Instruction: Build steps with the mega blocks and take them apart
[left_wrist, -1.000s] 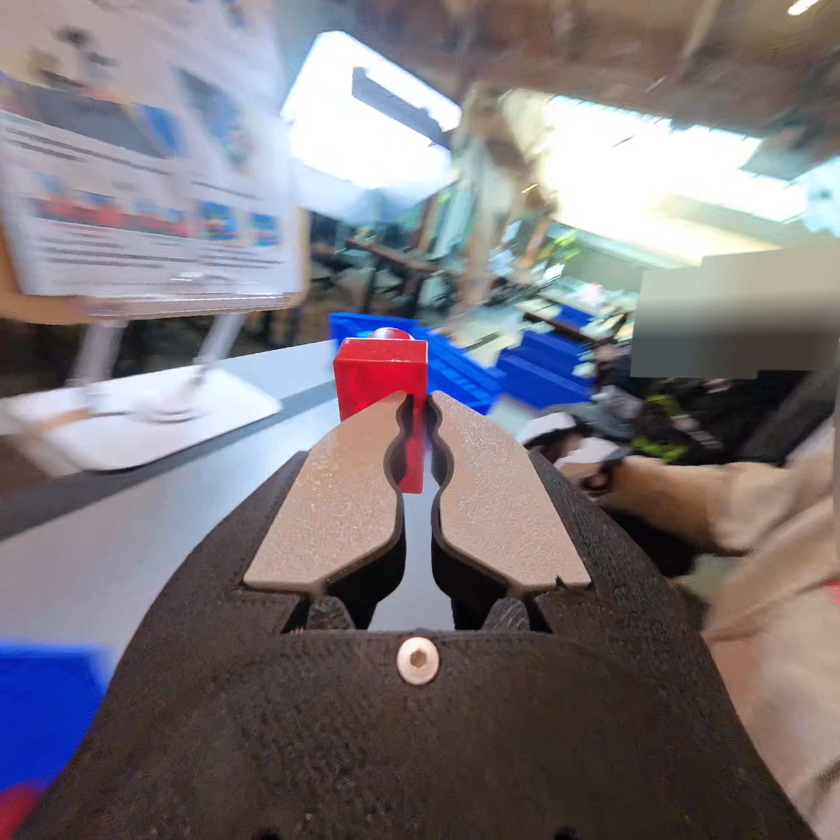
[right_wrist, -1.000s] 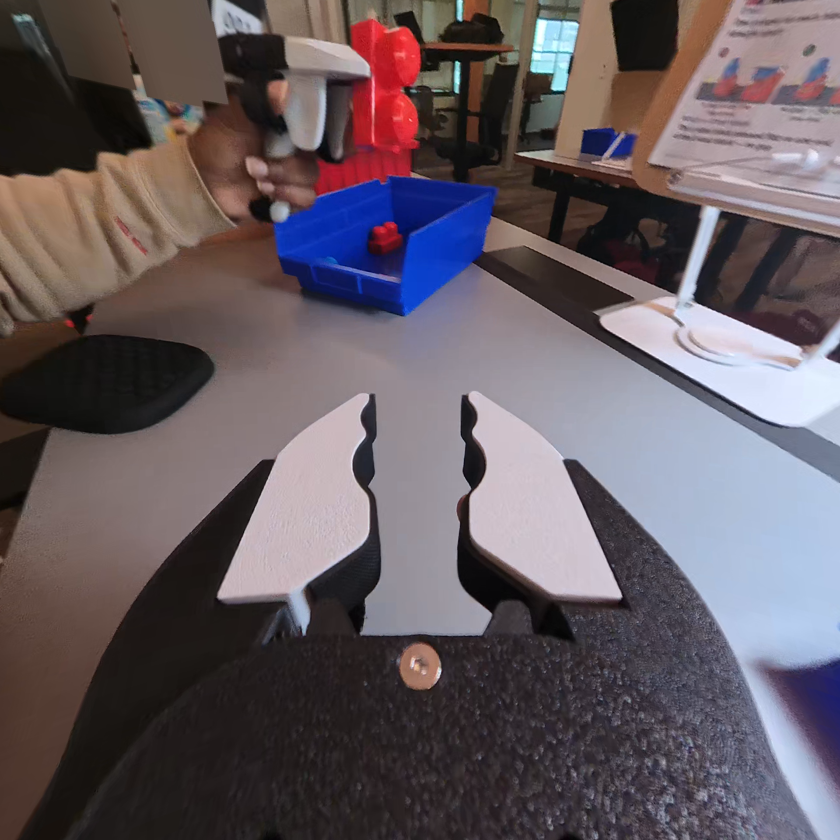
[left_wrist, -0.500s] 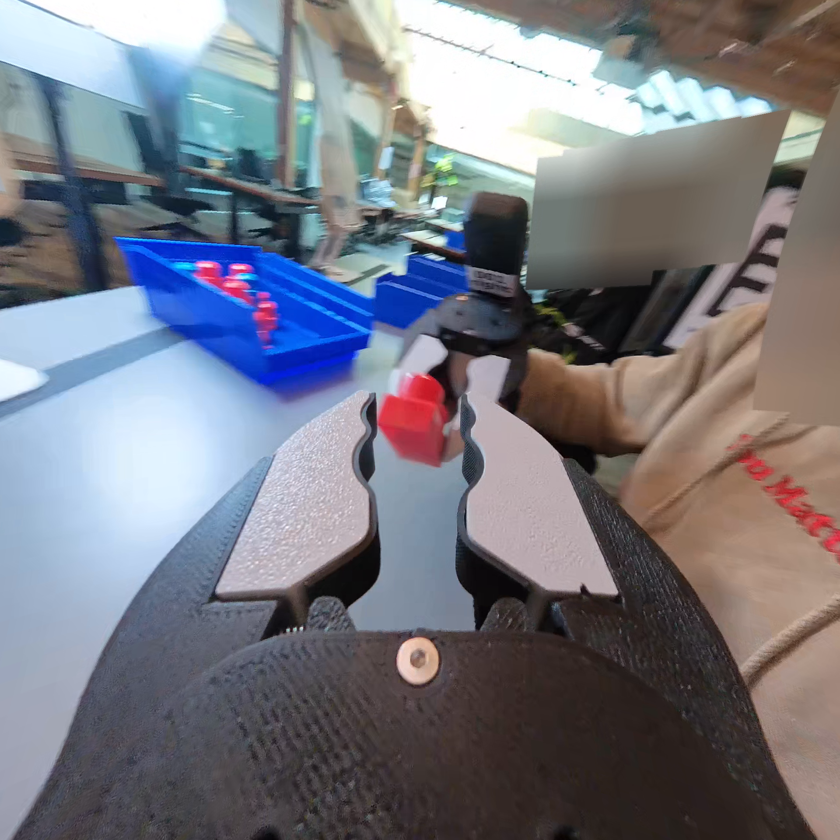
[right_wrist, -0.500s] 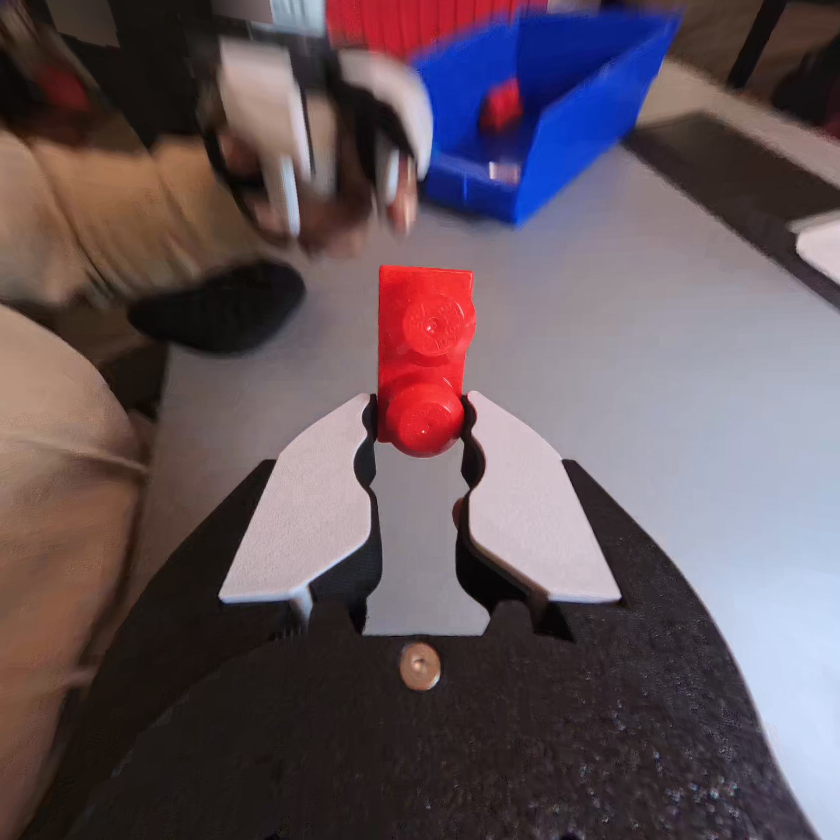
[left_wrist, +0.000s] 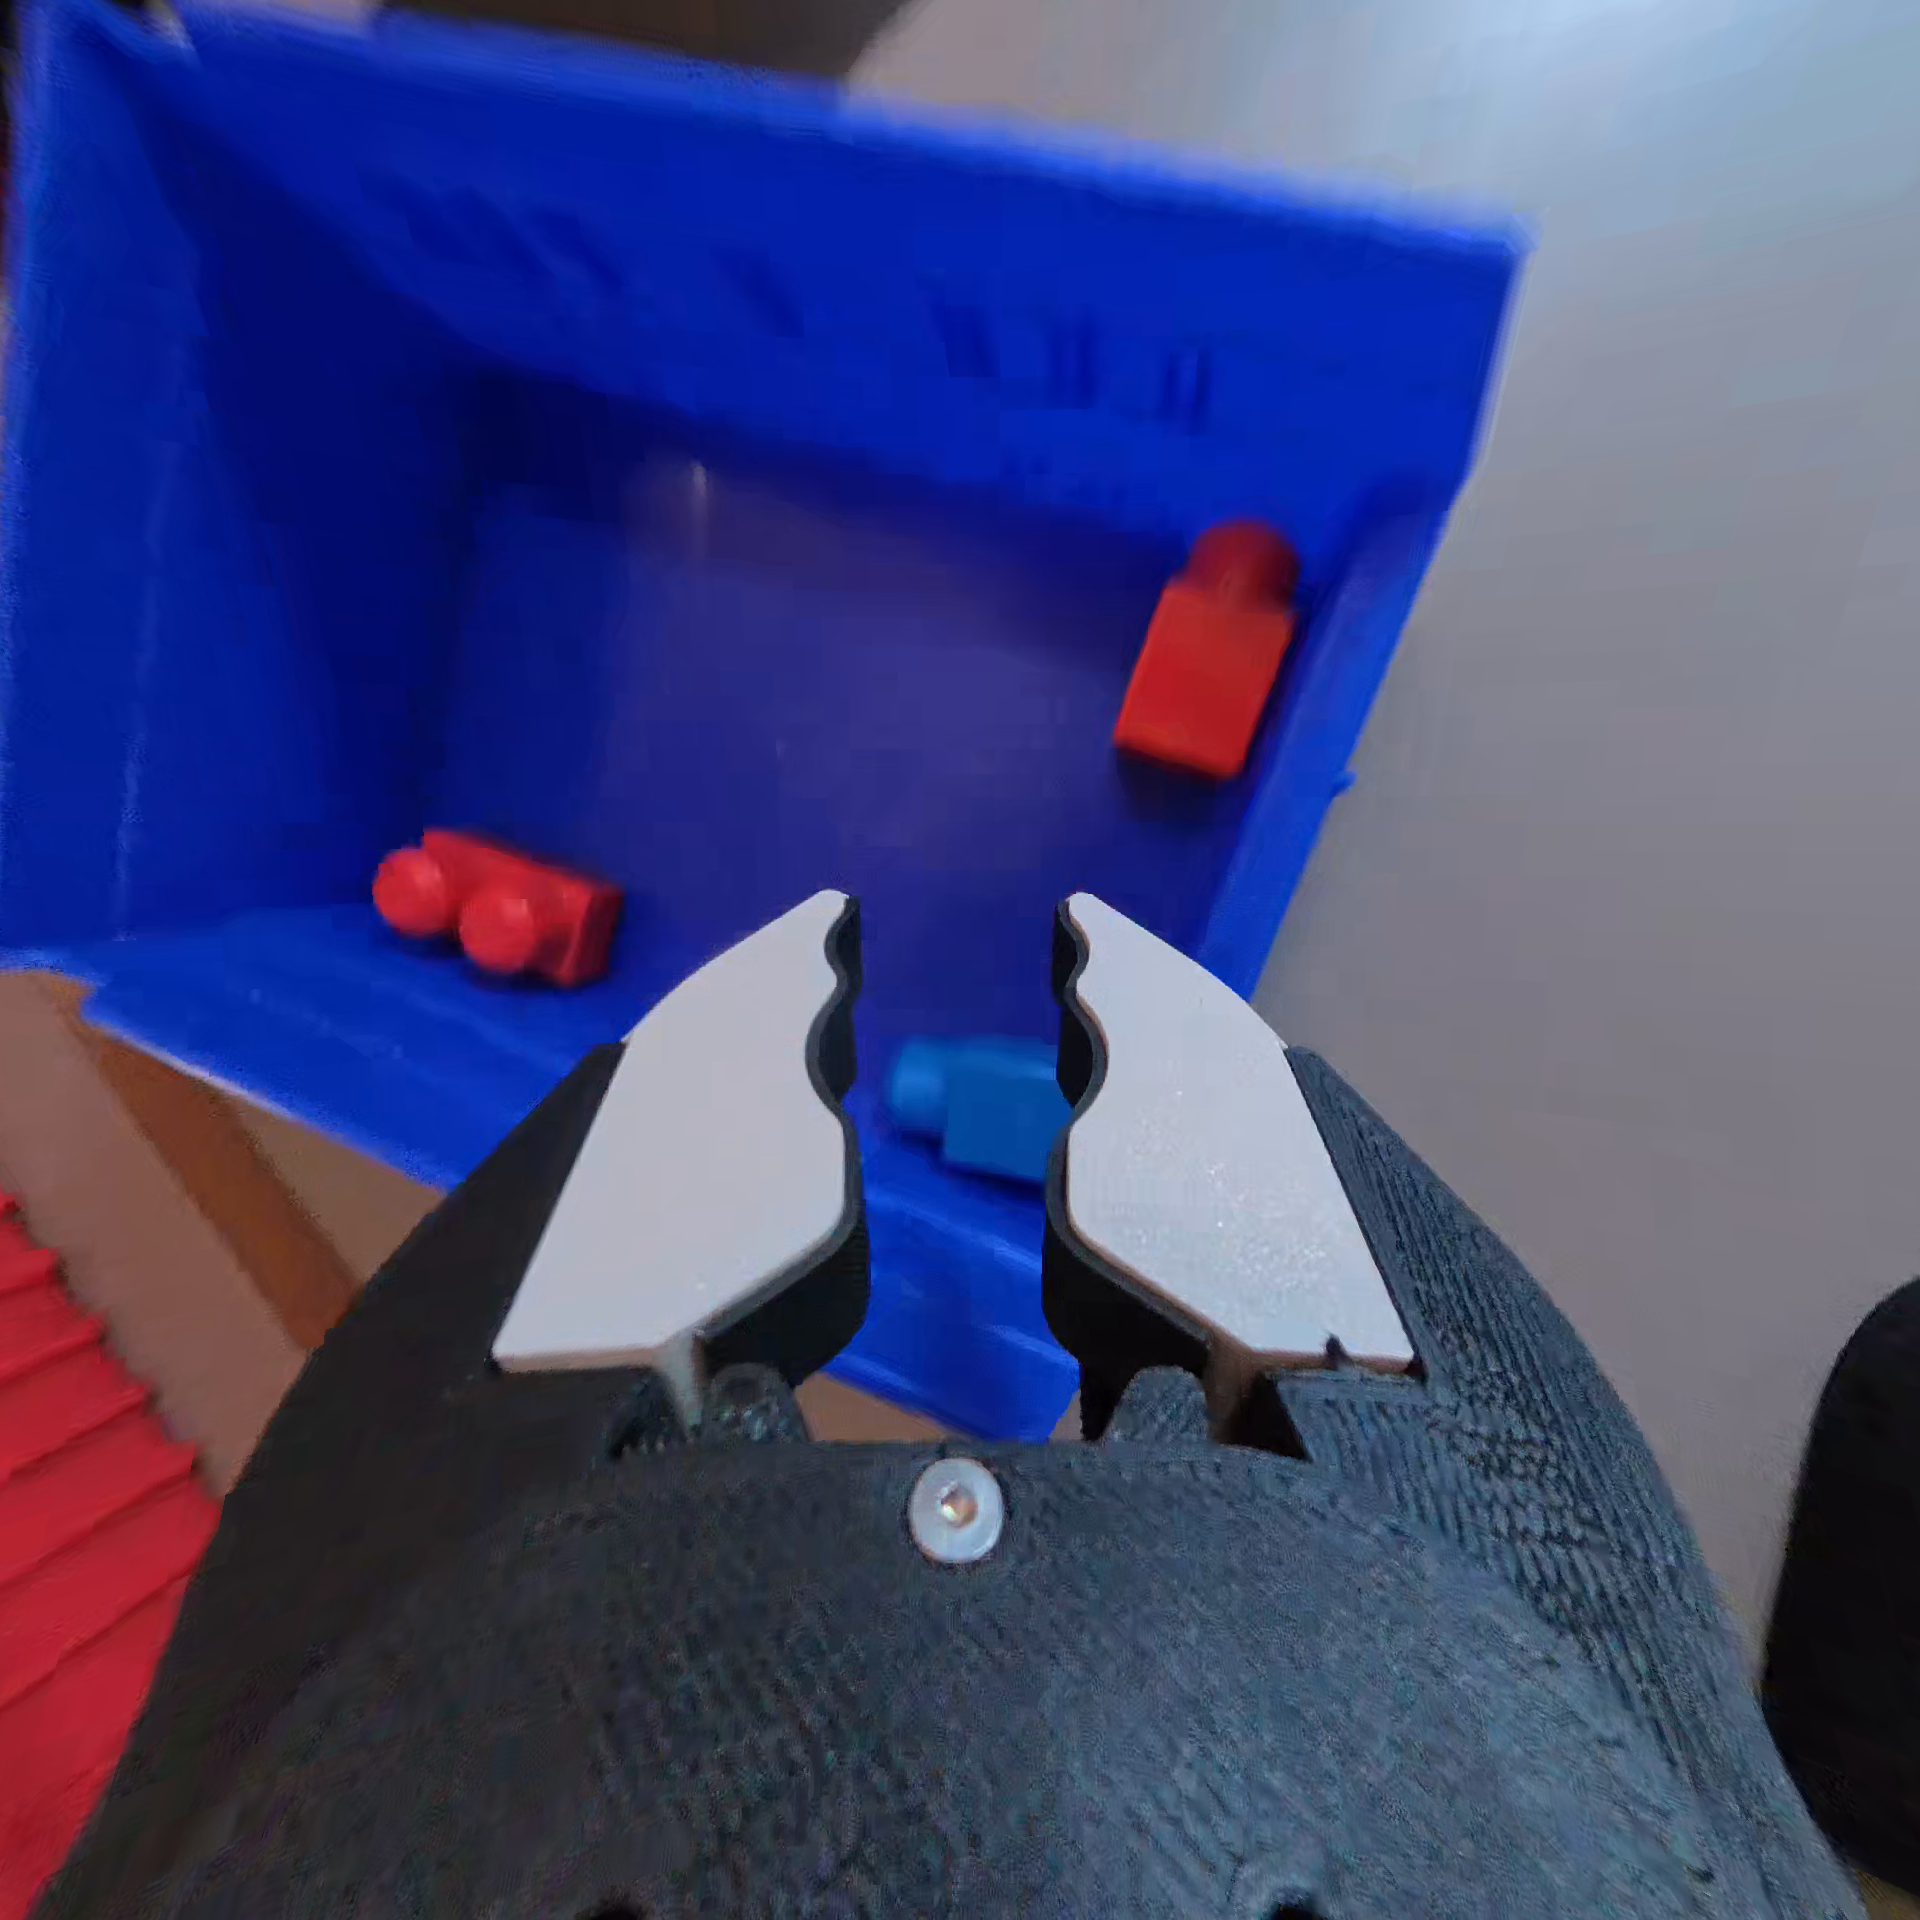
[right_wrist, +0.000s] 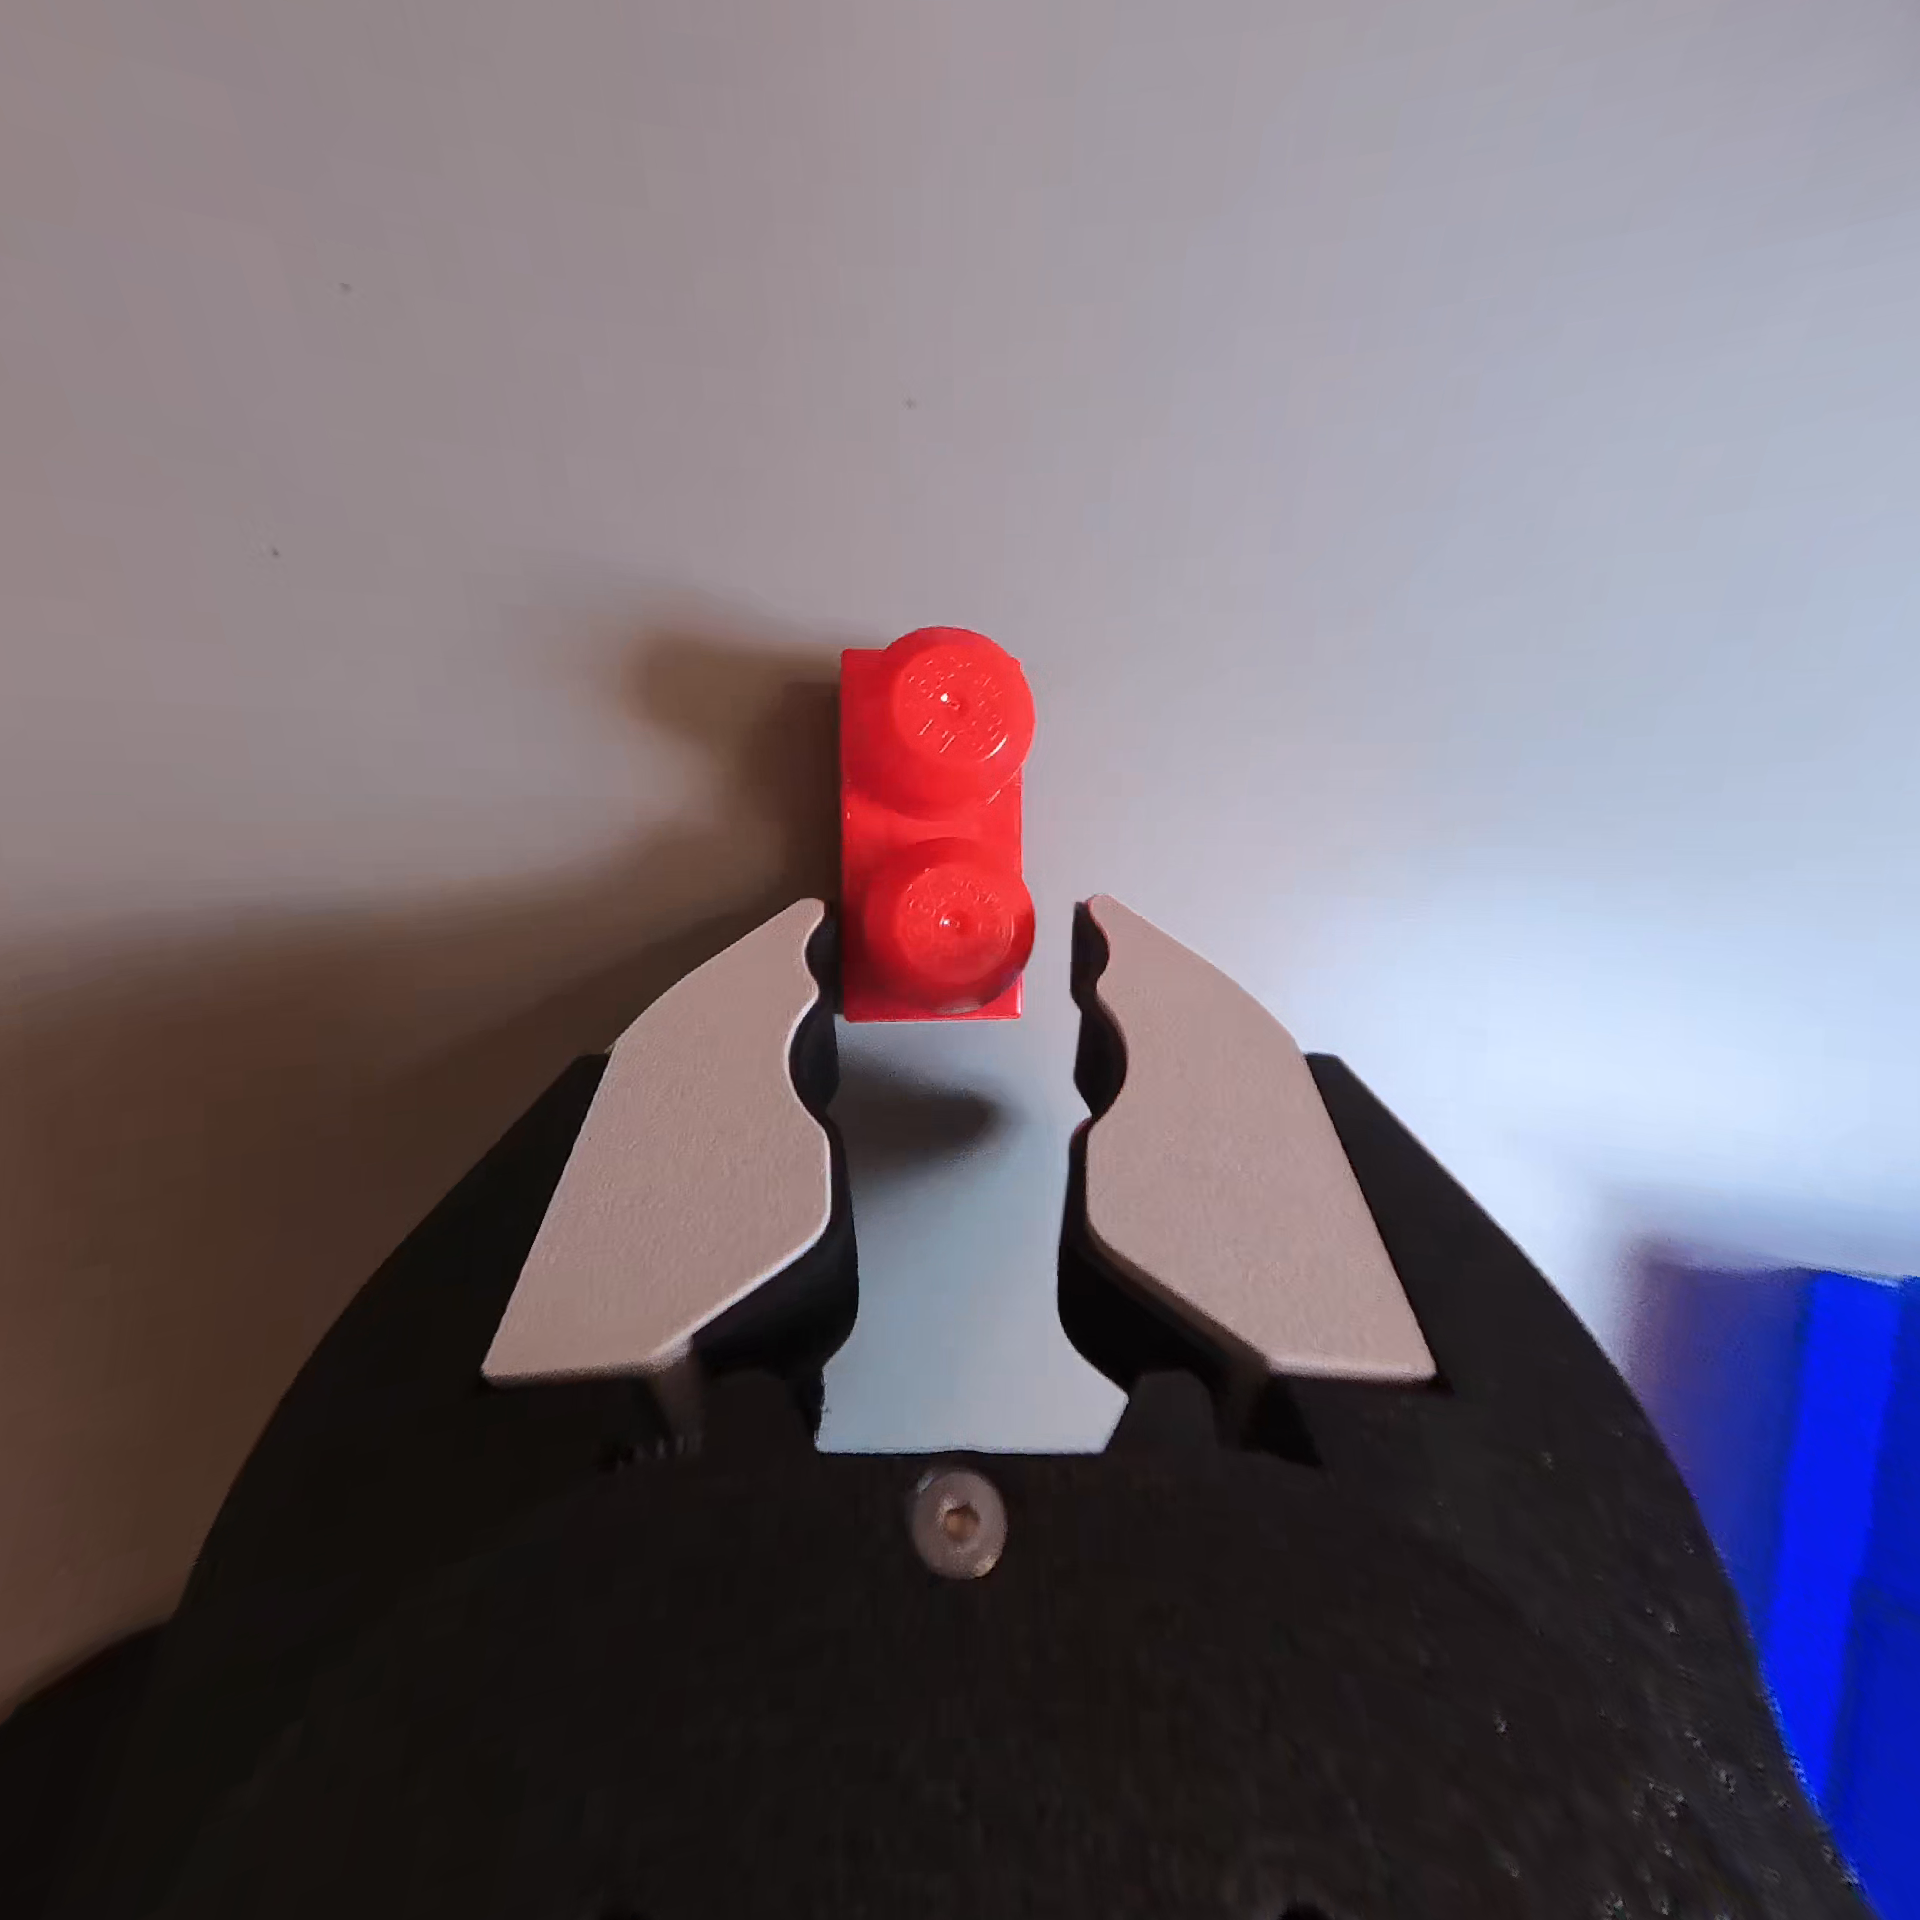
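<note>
In the right wrist view a red two-stud block (right_wrist: 935, 831) stands studs-up on the grey table (right_wrist: 1351, 416). My right gripper (right_wrist: 954, 909) is open around its near end. The left fingertip is at the block's side and there is a gap on the right. In the left wrist view my left gripper (left_wrist: 956, 925) is open and empty above a blue bin (left_wrist: 727, 312). The bin holds a red two-stud block (left_wrist: 499, 909), a red one-stud block (left_wrist: 1205, 665) and a blue one-stud block (left_wrist: 977, 1107), which lies just below my fingertips.
The blue bin's edge shows at the lower right of the right wrist view (right_wrist: 1818, 1507). In the left wrist view a red ribbed thing (left_wrist: 73, 1455) lies at the lower left, a black rounded object (left_wrist: 1860, 1558) is at the right edge, and grey table (left_wrist: 1662, 623) lies right of the bin. Some 45 cm of space lies between my two pairs of fingers.
My left gripper let go of the red two-stud block and swung over the bin. My right gripper took that block, brought it down onto the table and opened.
</note>
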